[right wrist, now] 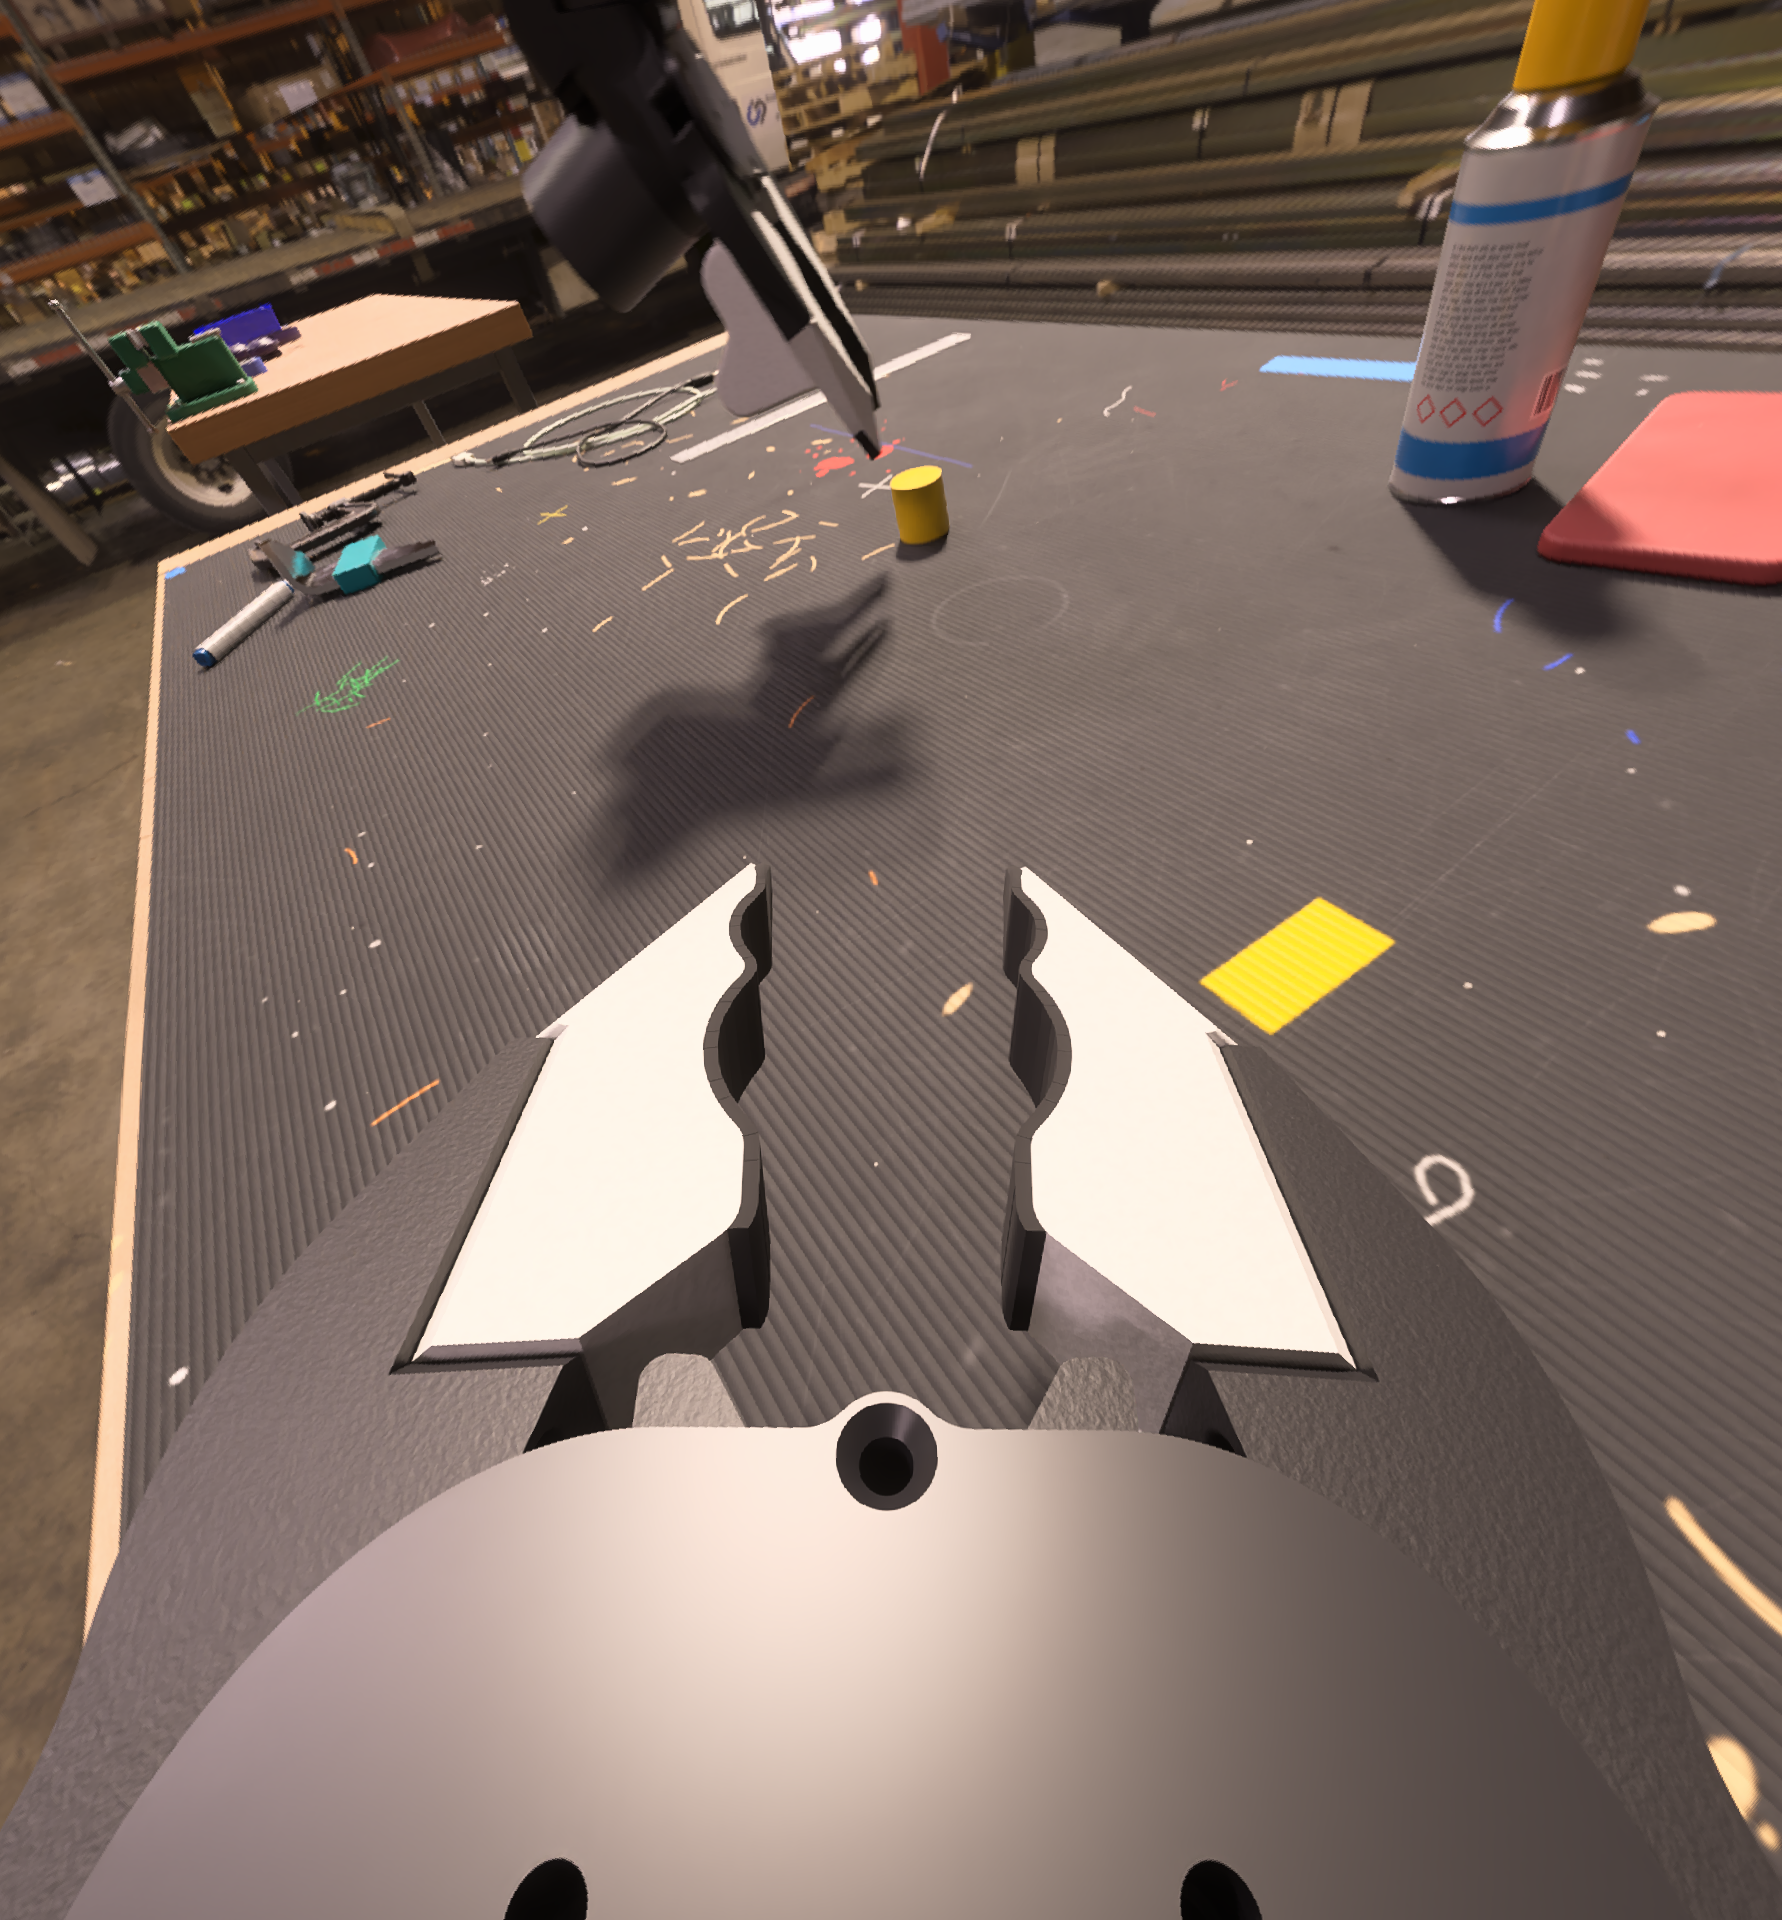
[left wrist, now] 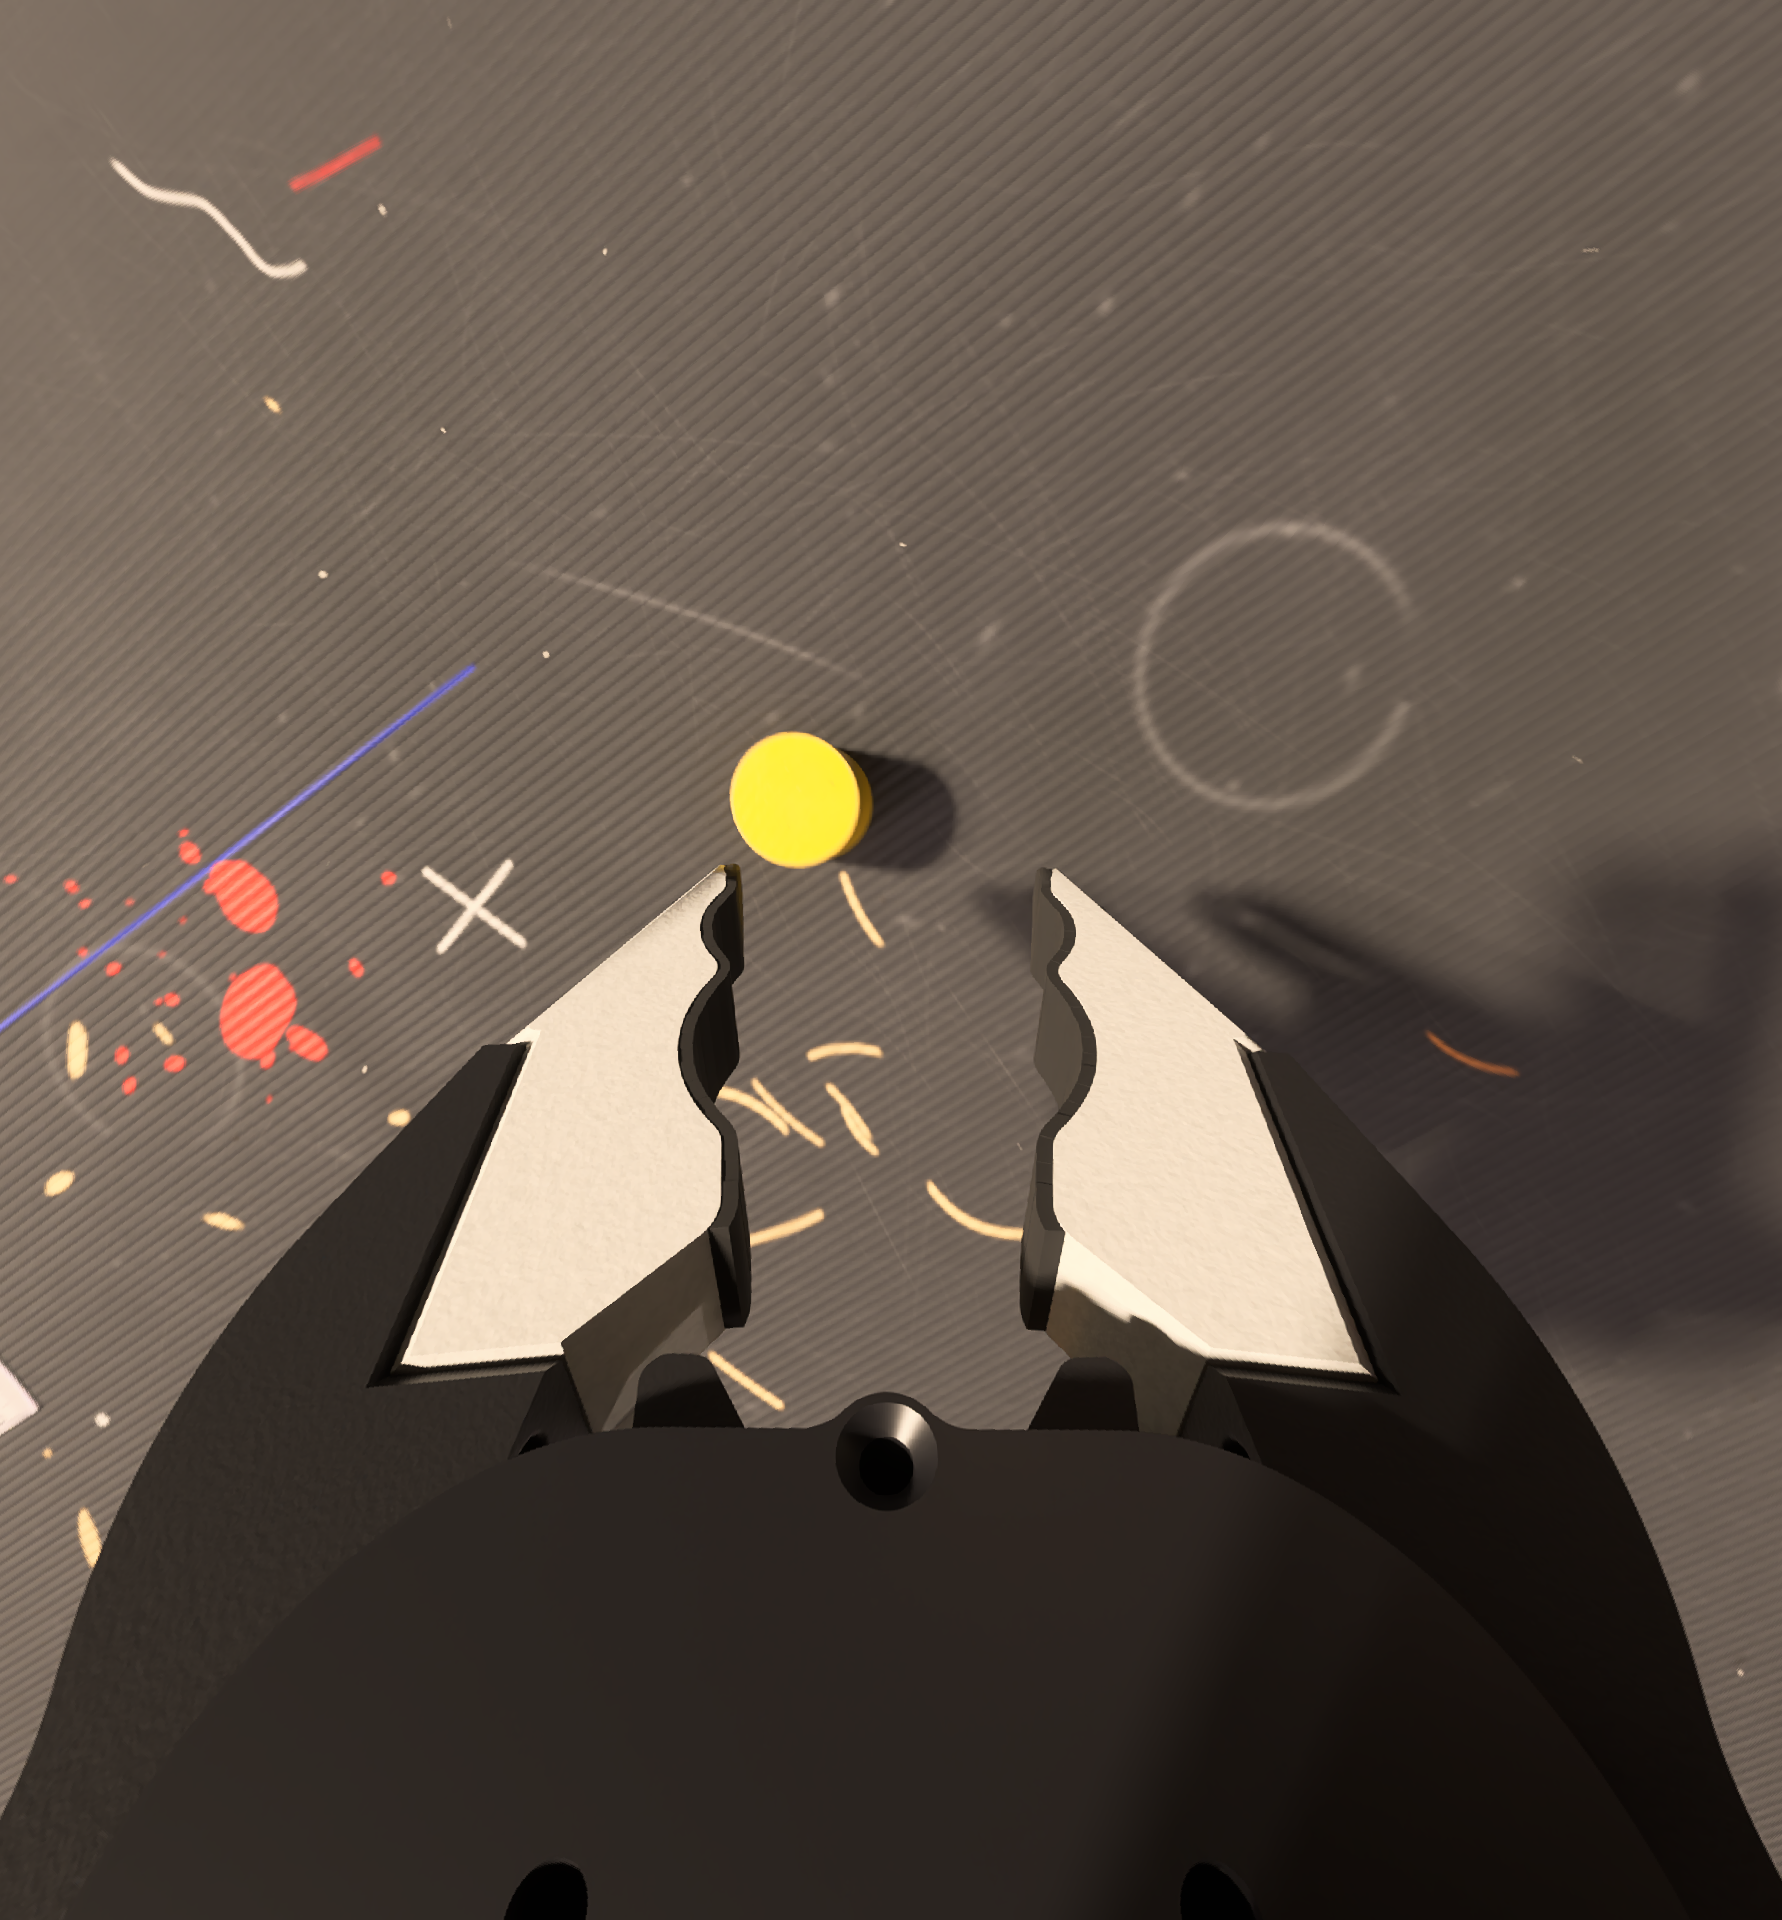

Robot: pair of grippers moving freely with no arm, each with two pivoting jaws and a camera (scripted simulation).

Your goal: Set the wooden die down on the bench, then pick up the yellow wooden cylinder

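left gripper (left wrist: 887, 883) hangs over the worktop (left wrist: 1282, 260), pointing down, jaws apart and empty, the cylinder (left wrist: 799, 798) upright just ahead of the left tip, probably lined up for a drop onto it. bare mat lies all round it, so there's room to close in. the die isn't in sight. right gripper (right wrist: 887, 883) hovers low and well back, jaws apart, holding nothing; the worktop's pale edge (right wrist: 128, 1039) runs on its left, spray can (right wrist: 1510, 281) and red pad (right wrist: 1718, 483) far right.
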